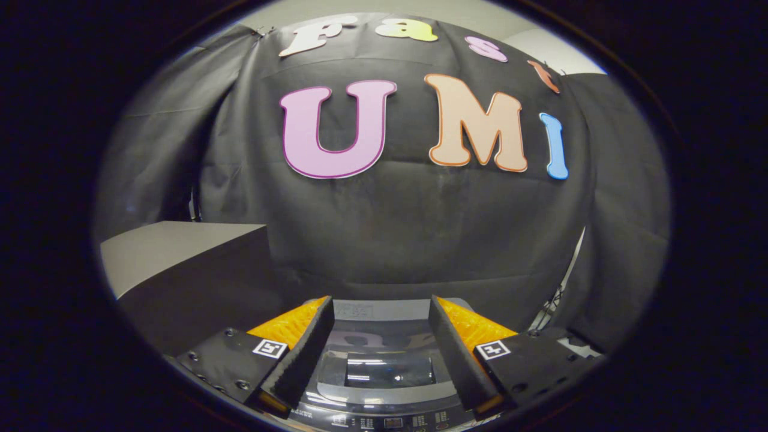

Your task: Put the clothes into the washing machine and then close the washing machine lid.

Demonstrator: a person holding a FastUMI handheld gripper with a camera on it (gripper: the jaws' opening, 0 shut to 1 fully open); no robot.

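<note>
My gripper [381,307] is open, its two black-padded fingers with orange backs spread wide and nothing between them. Below and between the fingers lies the top of the grey washing machine [384,312]. Its lid [389,366] lies flat and shut, with a dark glossy window in the middle. A control panel [390,422] runs along the machine's near edge, under the fingers. The gripper hangs above the lid, apart from it. I see no clothes.
A grey table or block [174,246] with a dark side stands to the left of the machine. The black cloth wall [390,228] hangs close behind the machine. A thin stand or cable [555,306] shows at the right, by the cloth.
</note>
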